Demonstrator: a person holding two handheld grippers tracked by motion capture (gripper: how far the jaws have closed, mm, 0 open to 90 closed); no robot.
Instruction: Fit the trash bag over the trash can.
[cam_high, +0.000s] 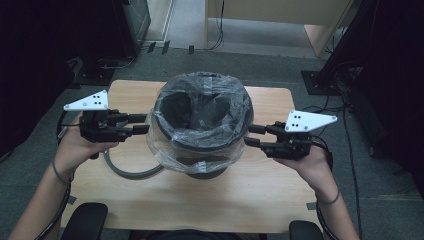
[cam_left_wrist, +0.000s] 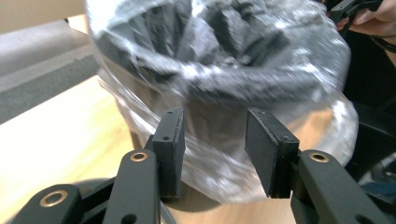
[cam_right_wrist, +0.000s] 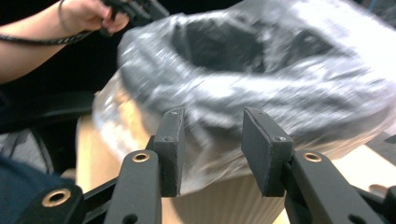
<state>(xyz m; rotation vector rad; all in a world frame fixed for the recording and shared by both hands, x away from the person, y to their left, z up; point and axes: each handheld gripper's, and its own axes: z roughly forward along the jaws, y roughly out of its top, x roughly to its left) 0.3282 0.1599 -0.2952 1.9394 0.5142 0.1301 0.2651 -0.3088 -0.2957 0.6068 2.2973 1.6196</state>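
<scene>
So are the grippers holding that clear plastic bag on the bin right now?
No. Left gripper and right gripper stand open beside the clear plastic bag, gripping nothing.

Both tongs, left (cam_high: 141, 123) and right (cam_high: 252, 135), are black with brass rivets, white dotted three-cornered plates, trailing cables; thin bands circle both wrists.

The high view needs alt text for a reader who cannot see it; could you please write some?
A dark bin lined with a clear plastic bag stands on a wooden table. A person's left gripper and right gripper flank it, jaws open, at the bag's edge. A grey ring lies on the table left of the bin.
</scene>
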